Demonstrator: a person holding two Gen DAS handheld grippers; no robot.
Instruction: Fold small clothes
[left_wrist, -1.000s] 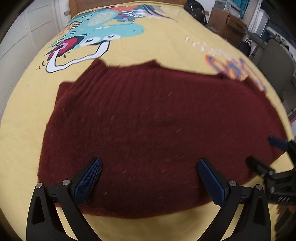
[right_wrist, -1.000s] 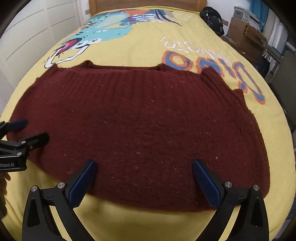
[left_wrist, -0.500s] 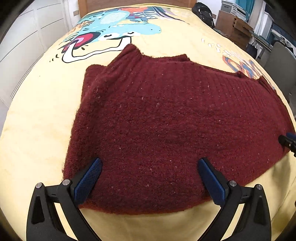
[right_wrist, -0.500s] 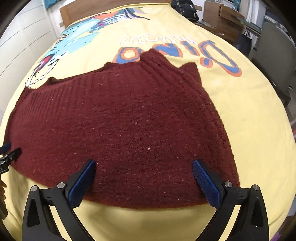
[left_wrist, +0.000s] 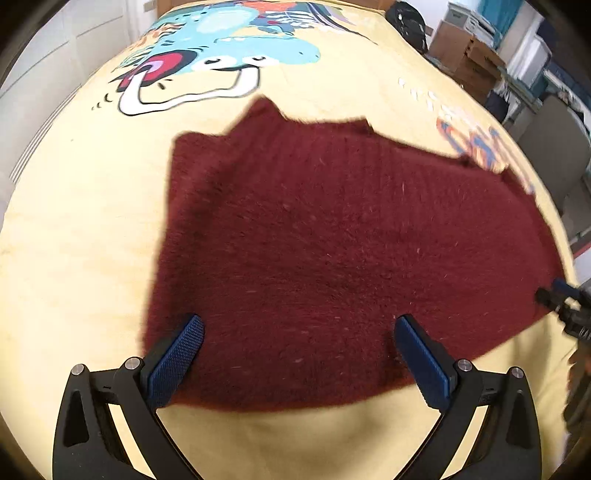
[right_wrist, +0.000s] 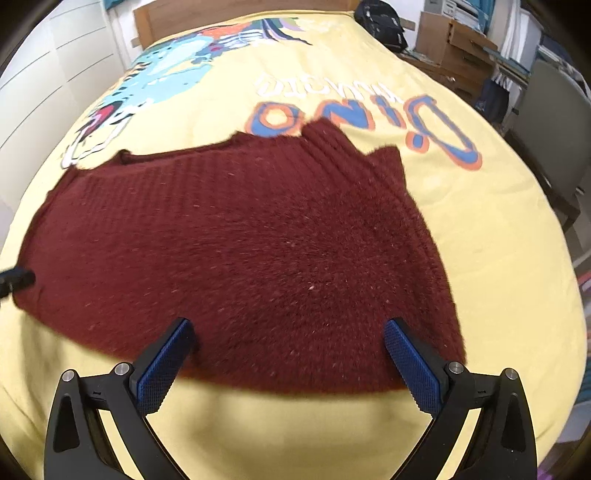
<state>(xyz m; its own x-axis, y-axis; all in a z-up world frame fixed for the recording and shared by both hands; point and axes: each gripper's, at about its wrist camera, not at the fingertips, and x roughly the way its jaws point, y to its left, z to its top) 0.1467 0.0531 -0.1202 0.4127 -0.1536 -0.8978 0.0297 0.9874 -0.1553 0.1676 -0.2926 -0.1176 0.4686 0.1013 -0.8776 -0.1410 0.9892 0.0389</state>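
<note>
A dark red knitted sweater (left_wrist: 332, 251) (right_wrist: 240, 251) lies spread flat on a yellow bedspread (left_wrist: 74, 221) (right_wrist: 498, 221) with a cartoon dinosaur print. My left gripper (left_wrist: 299, 350) is open, its blue pads above the sweater's near hem toward its left end. Over the hem's right end my right gripper (right_wrist: 288, 350) stands open as well. Neither holds any cloth. The right gripper's tip (left_wrist: 561, 299) shows at the right edge of the left wrist view. The left gripper's tip (right_wrist: 16, 280) shows at the left edge of the right wrist view.
White cupboard doors (right_wrist: 55, 55) run along the bed's left side. To the right stand cardboard boxes (right_wrist: 454, 44), a grey chair (right_wrist: 554, 122) and a black bag (right_wrist: 380, 22). A wooden headboard (right_wrist: 221, 14) closes the far end.
Both grippers have swung apart toward the sweater's two ends and drawn back a little. The sweater lies where it was. Both stay open.
</note>
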